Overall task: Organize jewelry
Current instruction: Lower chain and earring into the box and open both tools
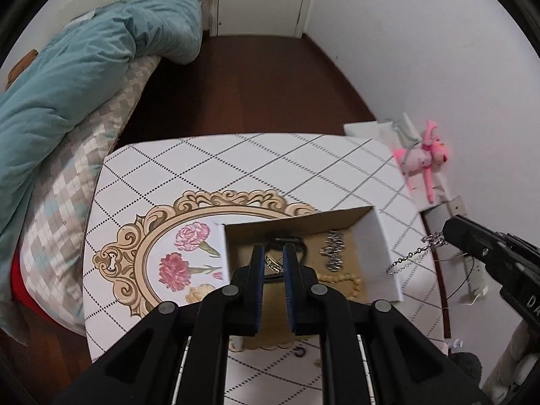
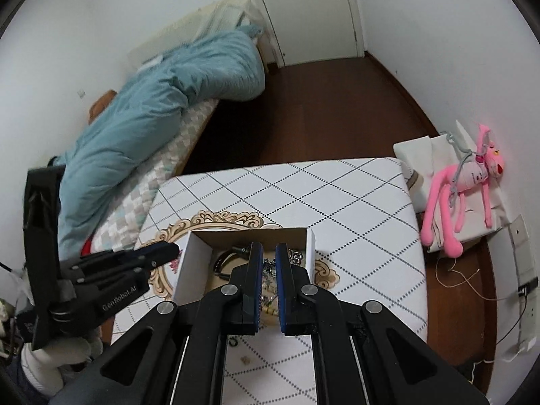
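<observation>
A white cardboard box (image 1: pixel 383 236) with a brown inside stands on the diamond-patterned table (image 1: pixel 216 165). It holds a silver chain piece (image 1: pixel 332 251), a beaded strand (image 1: pixel 341 278) and a dark bangle (image 2: pixel 221 263). My left gripper (image 1: pixel 274 253) is above the box, fingers a little apart, with a gold ring (image 1: pixel 272 263) seen between them. My right gripper (image 2: pixel 269 253) is shut on a silver chain (image 1: pixel 413 253), which dangles from its tip (image 1: pixel 454 233) just outside the box's right wall. In the right wrist view the chain (image 2: pixel 268 270) hangs between the fingers over the box (image 2: pixel 189 263).
A placemat with a gold frame and pink flowers (image 1: pixel 189 246) lies under the box. A bed with a teal duvet (image 1: pixel 67 84) runs along the left. A pink plush toy (image 2: pixel 465 185) and cloth lie by the right wall. A small hook-shaped item (image 2: pixel 233 340) lies on the near table.
</observation>
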`<state>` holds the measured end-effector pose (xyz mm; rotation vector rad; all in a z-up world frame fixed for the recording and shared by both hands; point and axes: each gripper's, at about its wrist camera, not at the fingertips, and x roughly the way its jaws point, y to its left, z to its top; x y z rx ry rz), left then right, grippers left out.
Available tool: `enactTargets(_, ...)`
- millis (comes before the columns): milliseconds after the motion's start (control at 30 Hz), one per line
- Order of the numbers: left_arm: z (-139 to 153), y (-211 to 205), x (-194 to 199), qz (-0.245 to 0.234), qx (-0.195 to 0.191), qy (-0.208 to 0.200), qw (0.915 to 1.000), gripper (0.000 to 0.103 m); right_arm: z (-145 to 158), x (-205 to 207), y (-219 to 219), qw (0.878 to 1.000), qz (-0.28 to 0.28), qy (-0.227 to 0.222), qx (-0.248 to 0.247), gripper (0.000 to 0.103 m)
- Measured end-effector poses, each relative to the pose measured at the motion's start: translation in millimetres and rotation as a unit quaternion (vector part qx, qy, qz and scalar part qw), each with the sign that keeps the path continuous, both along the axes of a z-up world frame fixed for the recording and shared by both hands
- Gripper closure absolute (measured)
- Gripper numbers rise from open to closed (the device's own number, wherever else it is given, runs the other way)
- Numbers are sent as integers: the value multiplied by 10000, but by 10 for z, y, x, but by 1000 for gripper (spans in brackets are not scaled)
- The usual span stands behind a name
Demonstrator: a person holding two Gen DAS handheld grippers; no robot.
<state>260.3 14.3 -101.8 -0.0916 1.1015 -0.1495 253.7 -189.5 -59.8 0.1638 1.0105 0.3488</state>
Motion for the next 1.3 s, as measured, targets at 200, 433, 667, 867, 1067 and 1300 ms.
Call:
enactTargets(200,-145,118,205,265,256,415,9985,91,-295,260,184,9979,208,501,-351,95)
enactTargets(433,-168,241,208,568,497,354,9965,36,-492,333,240,9928,160,758,-912,79)
enactTargets(667,-228,307,114,791,789,258,9934,0,-564,275,270,9887,26,660,-1349,6)
enactTargets(867,-230,280,-52,807,963,56,9921,0,-678,172,321,9838,-86,616,-1681,0)
enactTargets(1067,-191,237,-202,810,964,-27,9920,0,-614,55,272,9851,-283,514,-1618,0)
enactTargets(1300,0,210,-420,861,806,-292,9926,0,-313,-194,249,9854,-445,66,-1640,0)
